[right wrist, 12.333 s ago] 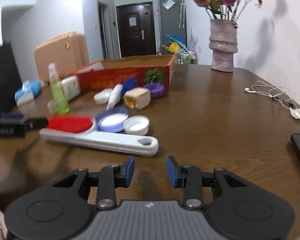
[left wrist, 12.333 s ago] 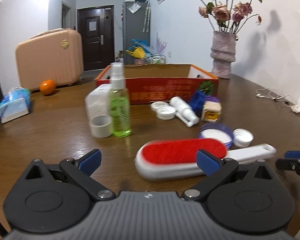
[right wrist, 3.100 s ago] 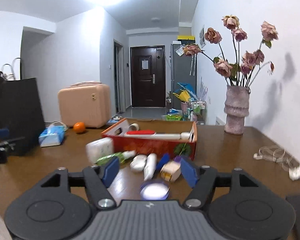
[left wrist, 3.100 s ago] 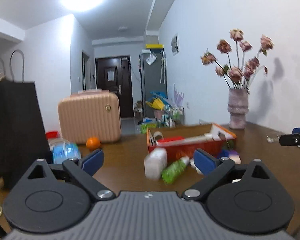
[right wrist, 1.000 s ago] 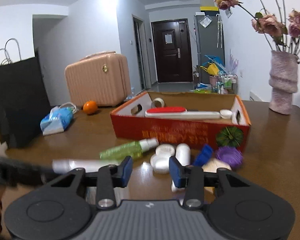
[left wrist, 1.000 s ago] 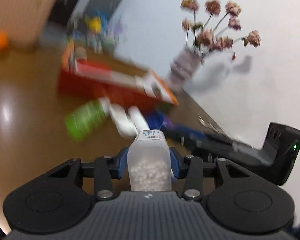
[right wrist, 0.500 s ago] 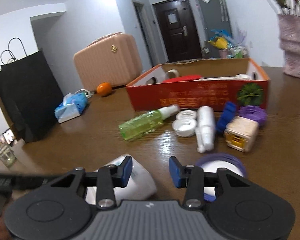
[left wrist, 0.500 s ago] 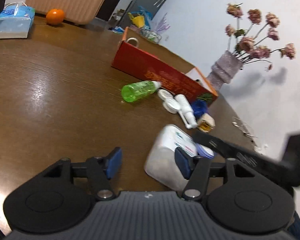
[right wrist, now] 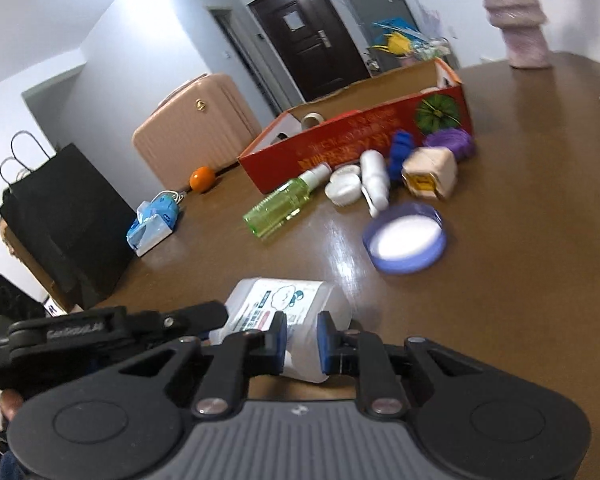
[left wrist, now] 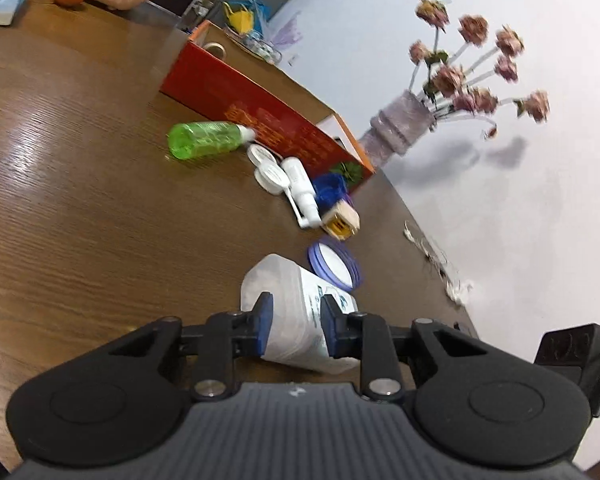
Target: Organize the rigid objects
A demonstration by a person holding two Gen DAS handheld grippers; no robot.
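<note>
A translucent plastic jar [left wrist: 300, 308], rounded and paper-labelled, is pinched at opposite ends by the left gripper [left wrist: 294, 322] and the right gripper [right wrist: 302, 342] above the glossy wood-grain counter [left wrist: 80, 208]. Just beyond, a round purple lid [right wrist: 404, 238] is seen, then a red cardboard box [right wrist: 360, 136].

Left hand-held gripper [left wrist: 293, 322] and right hand-held gripper [right wrist: 302, 342]: fingers narrowed, both tilted.

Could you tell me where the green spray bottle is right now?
In the right wrist view the green spray bottle lies on its side on the table, just in front of the red box, left of the white caps.
</note>
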